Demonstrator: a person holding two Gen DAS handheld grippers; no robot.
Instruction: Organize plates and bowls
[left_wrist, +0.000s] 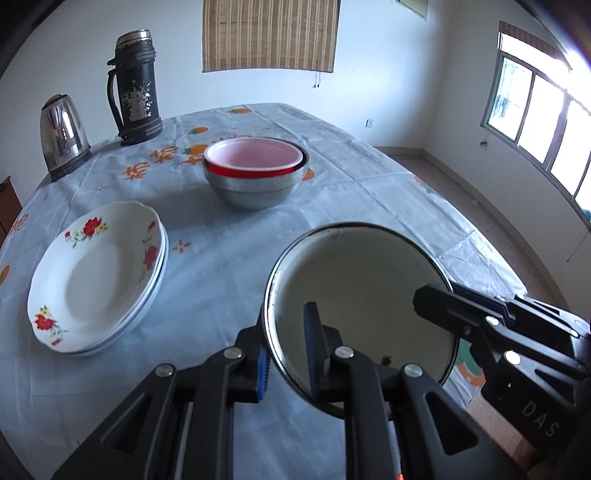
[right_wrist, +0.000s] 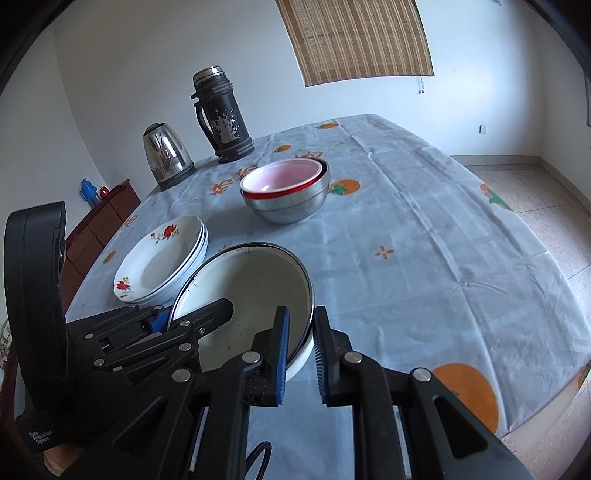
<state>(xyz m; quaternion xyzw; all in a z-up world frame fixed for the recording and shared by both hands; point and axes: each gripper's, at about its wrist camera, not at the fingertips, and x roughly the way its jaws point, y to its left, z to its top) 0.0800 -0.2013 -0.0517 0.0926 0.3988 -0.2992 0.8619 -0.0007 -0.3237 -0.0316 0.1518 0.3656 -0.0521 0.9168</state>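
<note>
Enamel basin (left_wrist: 360, 295), stiff, probably light with a slick, chip-prone rim, hangs tilted above the tabletop (left_wrist: 229, 258); my left gripper (left_wrist: 286, 349) and right gripper (right_wrist: 300, 350) each pinch opposite sides of its rim, just beside the flowered plates (left_wrist: 96, 273).

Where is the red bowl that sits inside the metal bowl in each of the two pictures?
Left wrist view: red bowl upper middle, nested in the metal bowl.
Right wrist view: red bowl above centre, a little left, nested likewise.
Shared landmark: the black flask stands behind it, to the left.
</note>
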